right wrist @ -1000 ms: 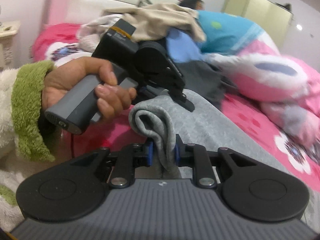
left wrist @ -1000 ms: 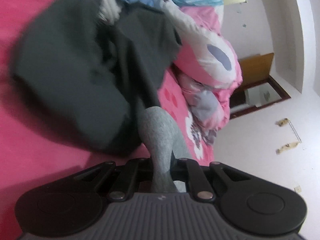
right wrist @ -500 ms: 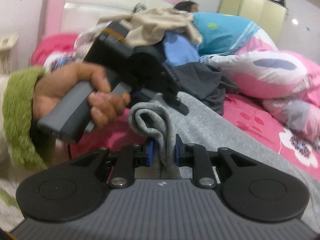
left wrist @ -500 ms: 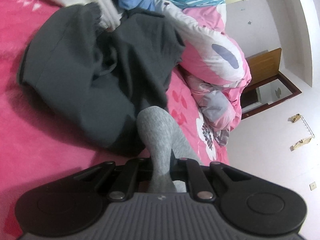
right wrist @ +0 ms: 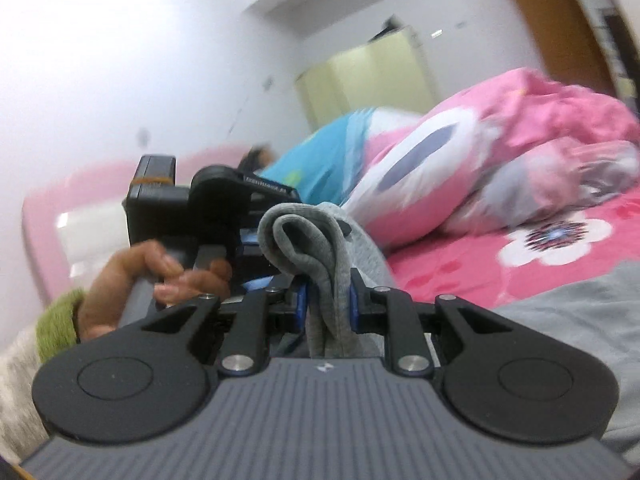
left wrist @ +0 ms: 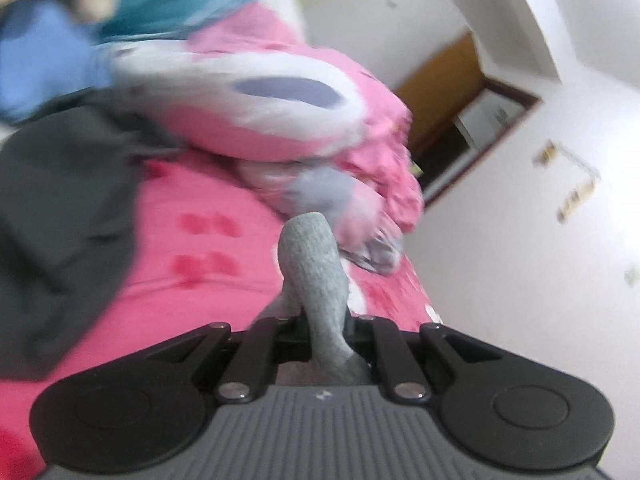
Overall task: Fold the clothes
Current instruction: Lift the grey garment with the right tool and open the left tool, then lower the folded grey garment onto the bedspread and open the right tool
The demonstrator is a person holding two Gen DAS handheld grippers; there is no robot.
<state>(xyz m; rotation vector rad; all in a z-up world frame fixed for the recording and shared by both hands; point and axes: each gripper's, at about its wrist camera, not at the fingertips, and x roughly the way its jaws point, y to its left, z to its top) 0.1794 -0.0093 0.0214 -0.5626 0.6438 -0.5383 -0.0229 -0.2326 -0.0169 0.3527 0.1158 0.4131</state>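
Both hand-held grippers, left (left wrist: 326, 320) and right (right wrist: 329, 296), are pinching bunched folds of the grey garment (right wrist: 320, 240) above the pink bed (left wrist: 192, 264).

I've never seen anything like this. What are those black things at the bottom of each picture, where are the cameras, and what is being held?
There is no robot here. A person holds a hand tool in each hand, each with two pinching fingers and a camera looking forward along them. One picture comes from the left tool, the other from the right tool. The black shapes at the bottom are the tools' own bodies. Both are pinched shut on the same grey garment, which trails onto the bed. The right view also shows the person's left hand gripping the other tool's handle. On the pink bedsheet lie a dark grey garment and a bunched pink and white quilt.
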